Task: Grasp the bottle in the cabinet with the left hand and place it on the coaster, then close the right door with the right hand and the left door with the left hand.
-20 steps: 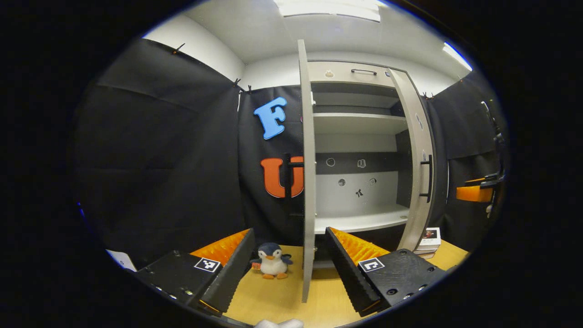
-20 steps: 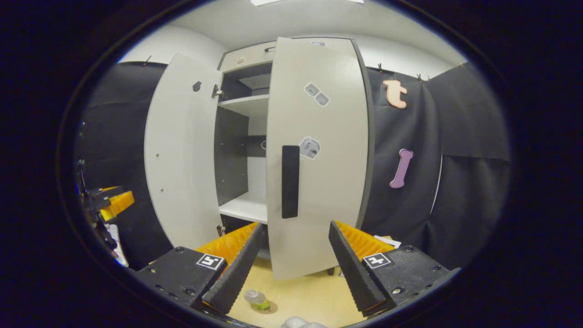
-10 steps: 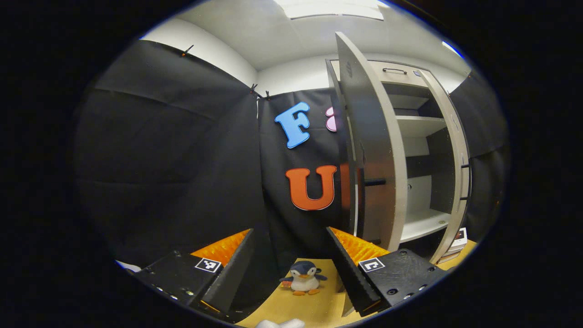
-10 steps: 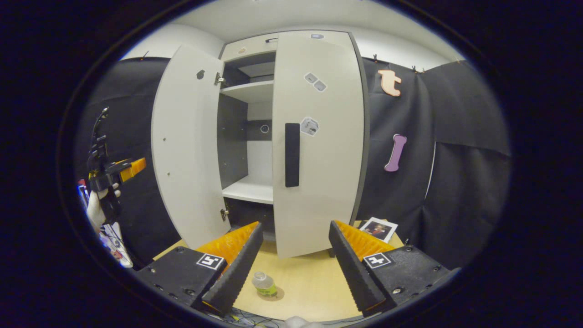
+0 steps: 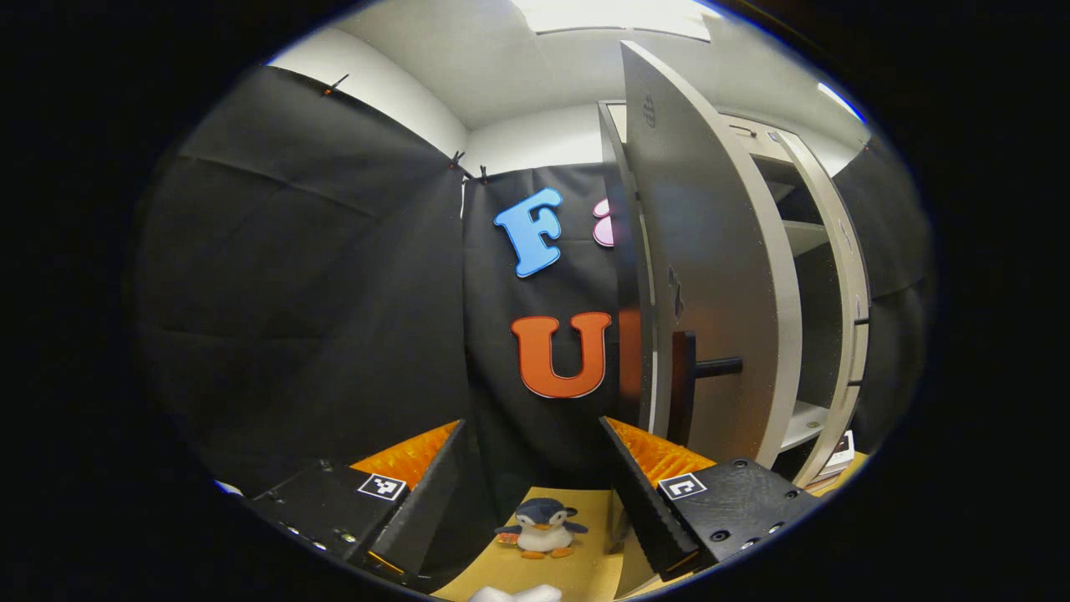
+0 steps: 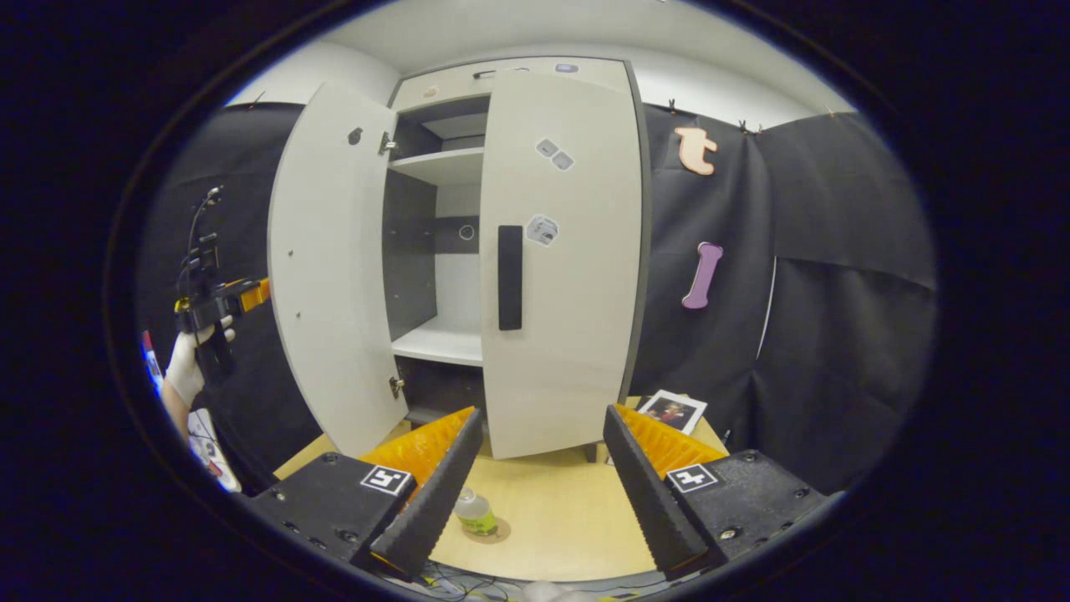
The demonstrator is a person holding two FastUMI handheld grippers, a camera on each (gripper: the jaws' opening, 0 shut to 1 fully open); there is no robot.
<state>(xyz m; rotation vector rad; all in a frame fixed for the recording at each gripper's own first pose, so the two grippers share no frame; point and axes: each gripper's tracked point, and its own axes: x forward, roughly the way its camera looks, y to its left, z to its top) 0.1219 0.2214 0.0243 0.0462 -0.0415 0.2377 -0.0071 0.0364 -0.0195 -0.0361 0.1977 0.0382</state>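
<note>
right door [image 6: 558,267] now nearly shut; left gripper [image 5: 535,493] swung behind left door [image 5: 710,276].

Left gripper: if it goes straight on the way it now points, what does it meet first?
Probably the booth's black cloth wall, seen between the open fingers of the left gripper. The left door and its handle sit just right of that line; depth is unclear, so a graze is possible.

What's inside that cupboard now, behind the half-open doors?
Through the gap between the doors, the cupboard shows bare white shelves and a dark back panel. The right door covers the right half, so that part cannot be judged. The bottle stands outside, on the table.
</note>
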